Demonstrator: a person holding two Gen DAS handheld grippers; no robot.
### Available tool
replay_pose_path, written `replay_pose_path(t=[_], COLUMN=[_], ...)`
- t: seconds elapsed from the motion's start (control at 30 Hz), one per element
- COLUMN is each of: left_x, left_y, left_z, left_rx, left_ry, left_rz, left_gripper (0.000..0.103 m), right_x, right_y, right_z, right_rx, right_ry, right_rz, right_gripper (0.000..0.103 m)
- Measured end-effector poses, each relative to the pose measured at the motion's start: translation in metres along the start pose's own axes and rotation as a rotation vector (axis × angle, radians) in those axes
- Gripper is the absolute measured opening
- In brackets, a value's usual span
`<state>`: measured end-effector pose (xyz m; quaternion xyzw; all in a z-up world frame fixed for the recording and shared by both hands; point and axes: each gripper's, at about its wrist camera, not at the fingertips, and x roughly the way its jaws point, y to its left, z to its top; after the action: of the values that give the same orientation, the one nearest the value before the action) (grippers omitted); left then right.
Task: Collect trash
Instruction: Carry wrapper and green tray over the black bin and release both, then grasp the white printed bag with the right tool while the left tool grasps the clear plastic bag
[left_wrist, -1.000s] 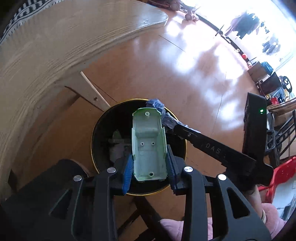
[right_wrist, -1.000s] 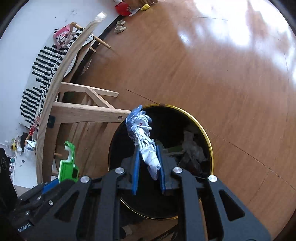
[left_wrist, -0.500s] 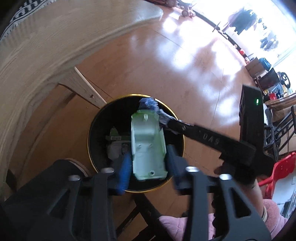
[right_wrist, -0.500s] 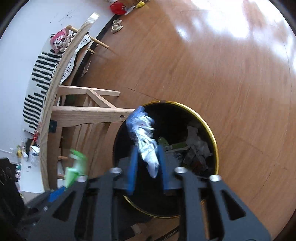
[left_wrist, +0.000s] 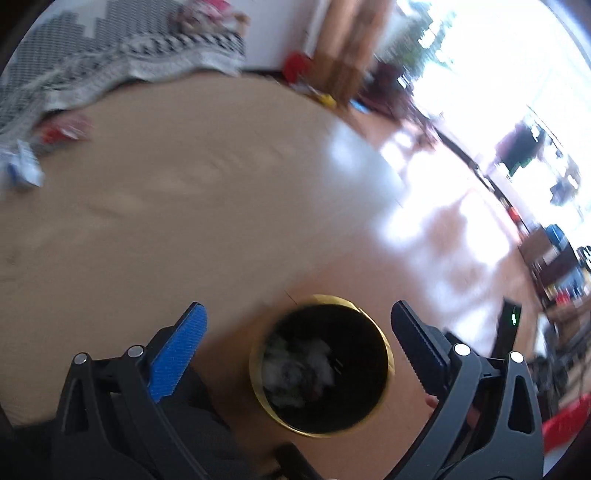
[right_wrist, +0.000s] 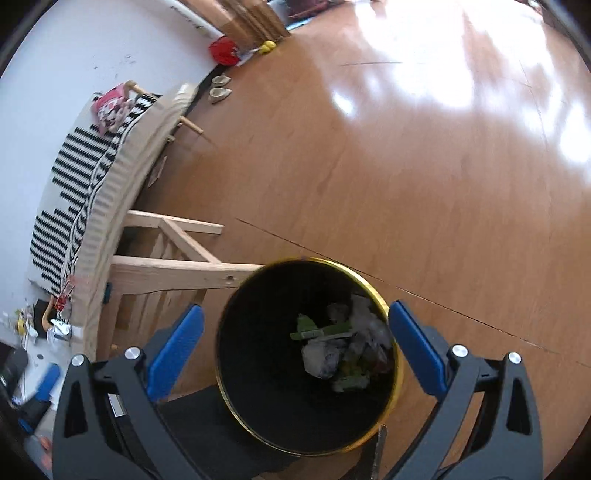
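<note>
A black bin with a gold rim (right_wrist: 369, 291) stands on the wood floor beside a table, with crumpled paper and green scraps (right_wrist: 340, 347) lying inside. It also shows, blurred, in the left wrist view (left_wrist: 388, 354). My right gripper (right_wrist: 295, 347) is open and empty above the bin's mouth. My left gripper (left_wrist: 295, 350) is open and empty, higher up, with the bin below between its jaws. A small blue and white scrap (left_wrist: 22, 166) and a red one (left_wrist: 66, 129) lie on the table's far left.
A round wooden table (left_wrist: 166, 206) fills the left wrist view. Its wooden legs (right_wrist: 173, 266) stand left of the bin. A black and white patterned cloth (right_wrist: 74, 184) lies behind the table. Shoes (right_wrist: 219, 88) and toys sit by the wall.
Both grippers opened. The green plastic piece and the crumpled blue and white paper have left the jaws. The left gripper rose above the tabletop.
</note>
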<state>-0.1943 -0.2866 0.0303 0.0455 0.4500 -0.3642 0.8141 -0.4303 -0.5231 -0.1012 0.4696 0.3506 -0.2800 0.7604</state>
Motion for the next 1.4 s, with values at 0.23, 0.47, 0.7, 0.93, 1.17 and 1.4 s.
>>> replay_pose_path(t=[0.23,0.47,0.7,0.93,1.17,1.4], left_x=[-0.062,-0.097,-0.053,-0.025,-0.008,-0.007], left_y=[0.174,0.305,0.362,0.389,0.421,0.416], left_z=[0.041,0.066,0.093,0.111,0.11,0.104], left_rx=[-0.219,-0.4,-0.381,-0.337,-0.368,-0.25], left_ry=[-0.149,-0.15,-0.041,-0.037,-0.033,-0.048], left_rz=[0.343,0.49,0.437,0.407,0.318,0.306], left_gripper=[0.097,0.097,0.097,0.097,0.097,0.04], right_x=[0.002,0.015,0.06,0.112,0.162,0.19], right_y=[0.11,0.268,0.418,0.522,0.567,0.586], right_z=[0.01,0.004,-0.032,-0.073,-0.106,-0.133], right_rx=[-0.24,-0.504,-0.699,-0.784,-0.843,-0.86], right_ry=[-0.055,-0.064,0.12,0.23,0.301,0.364], right_rz=[0.051,0.228,0.418,0.46,0.39,0.399], right_gripper=[0.097,0.097,0.097,0.097,0.097,0.069])
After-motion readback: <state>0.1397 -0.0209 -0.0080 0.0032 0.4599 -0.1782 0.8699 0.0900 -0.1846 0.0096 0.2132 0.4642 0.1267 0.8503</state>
